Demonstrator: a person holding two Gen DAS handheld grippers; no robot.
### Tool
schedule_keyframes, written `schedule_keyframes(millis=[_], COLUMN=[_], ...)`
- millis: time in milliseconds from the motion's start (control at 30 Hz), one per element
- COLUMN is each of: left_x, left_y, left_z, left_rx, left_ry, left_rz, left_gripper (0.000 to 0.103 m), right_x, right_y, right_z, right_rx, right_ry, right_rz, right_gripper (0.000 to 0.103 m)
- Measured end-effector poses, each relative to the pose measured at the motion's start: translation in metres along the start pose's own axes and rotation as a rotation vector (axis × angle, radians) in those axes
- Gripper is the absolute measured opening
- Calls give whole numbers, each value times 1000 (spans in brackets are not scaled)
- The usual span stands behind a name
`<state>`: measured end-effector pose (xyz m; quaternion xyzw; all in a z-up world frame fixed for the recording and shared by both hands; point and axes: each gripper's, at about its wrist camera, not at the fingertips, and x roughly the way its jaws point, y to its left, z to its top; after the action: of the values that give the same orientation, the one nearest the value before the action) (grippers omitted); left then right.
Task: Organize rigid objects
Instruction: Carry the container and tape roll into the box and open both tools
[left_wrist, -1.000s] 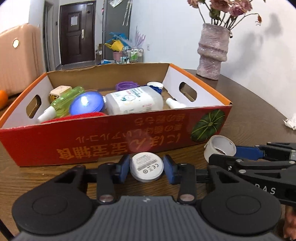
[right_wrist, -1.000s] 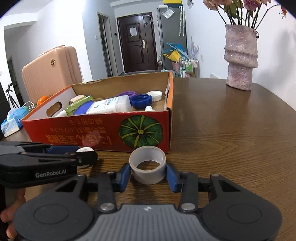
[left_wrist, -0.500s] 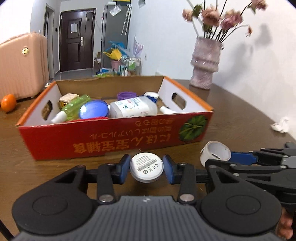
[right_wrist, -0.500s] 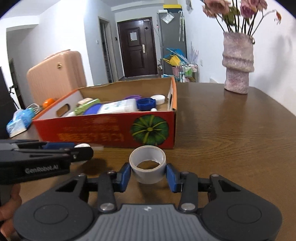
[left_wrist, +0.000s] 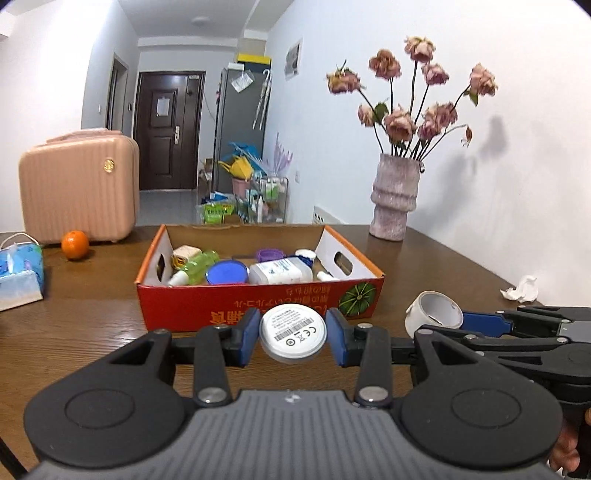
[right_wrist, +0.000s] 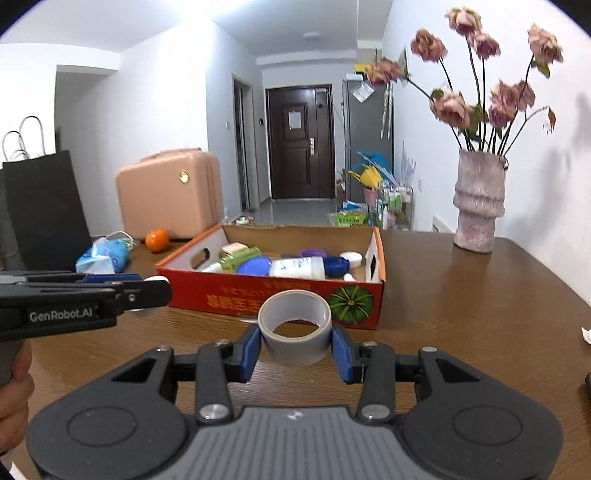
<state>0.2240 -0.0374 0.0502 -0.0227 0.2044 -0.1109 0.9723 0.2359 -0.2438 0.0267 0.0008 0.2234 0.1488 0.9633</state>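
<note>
My left gripper (left_wrist: 292, 334) is shut on a round white disc (left_wrist: 292, 332) with a printed label, held above the table in front of the red cardboard box (left_wrist: 258, 308). My right gripper (right_wrist: 294, 341) is shut on a grey tape roll (right_wrist: 294, 326), also held above the table before the box (right_wrist: 280, 299). The tape roll shows at the right of the left wrist view (left_wrist: 433, 310). The box holds a white bottle (left_wrist: 280, 272), a blue lid (left_wrist: 226, 274), a green bottle (left_wrist: 195, 266) and several other small items.
A pink vase (left_wrist: 394, 197) with dried flowers stands at the back right of the wooden table (right_wrist: 461, 295). An orange (left_wrist: 75, 244), a pink suitcase (left_wrist: 79, 184) and a tissue pack (left_wrist: 18, 275) are at the left. A crumpled tissue (left_wrist: 521, 290) lies at the right.
Both grippers have lifted and pulled back from the box with their objects still held. The box now looks smaller and farther away.
</note>
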Motion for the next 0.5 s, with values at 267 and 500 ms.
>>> schedule_keyframes(millis=[267, 500], left_x=[-14, -3], left_y=[2, 8], left_z=[3, 9], left_rx=[1, -4], left_ry=[-26, -32], left_rz=[-7, -7], left_gripper=[40, 40], right_x=[-17, -7], right_y=[9, 9], right_z=[0, 4], right_rx=[-3, -13], right_ry=[-25, -23], right_rz=[-2, -11], right_gripper=[41, 41])
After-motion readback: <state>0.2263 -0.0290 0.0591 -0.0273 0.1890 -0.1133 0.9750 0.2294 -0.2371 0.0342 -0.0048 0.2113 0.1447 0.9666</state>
